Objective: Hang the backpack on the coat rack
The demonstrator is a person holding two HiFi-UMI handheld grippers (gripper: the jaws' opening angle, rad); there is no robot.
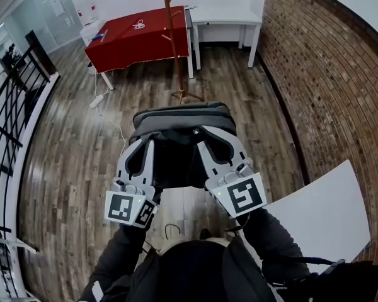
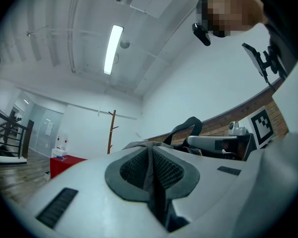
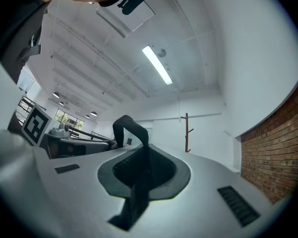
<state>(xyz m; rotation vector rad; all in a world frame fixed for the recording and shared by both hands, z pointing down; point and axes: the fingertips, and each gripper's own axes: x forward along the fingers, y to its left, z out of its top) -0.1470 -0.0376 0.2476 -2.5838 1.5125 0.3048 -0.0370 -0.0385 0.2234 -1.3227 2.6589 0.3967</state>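
Note:
A grey and black backpack (image 1: pixel 183 119) hangs in front of me over the wooden floor, carried by both grippers. My left gripper (image 1: pixel 143 148) is shut on the backpack's left shoulder strap (image 2: pixel 151 175), black mesh pinched between its jaws. On the other side, my right gripper (image 1: pixel 213 140) is shut on the right shoulder strap (image 3: pixel 138 182), which loops up in front of it. The brown wooden coat rack (image 1: pixel 174 43) stands ahead, beyond the backpack. It also shows as a thin post in the left gripper view (image 2: pixel 111 131) and in the right gripper view (image 3: pixel 187 132).
A table under a red cloth (image 1: pixel 138 39) stands left of the rack, and a white table (image 1: pixel 227 17) to its right. A brick wall (image 1: pixel 327 87) runs along the right, a black railing (image 1: pixel 12 106) along the left. A white tabletop corner (image 1: pixel 327 212) lies near my right elbow.

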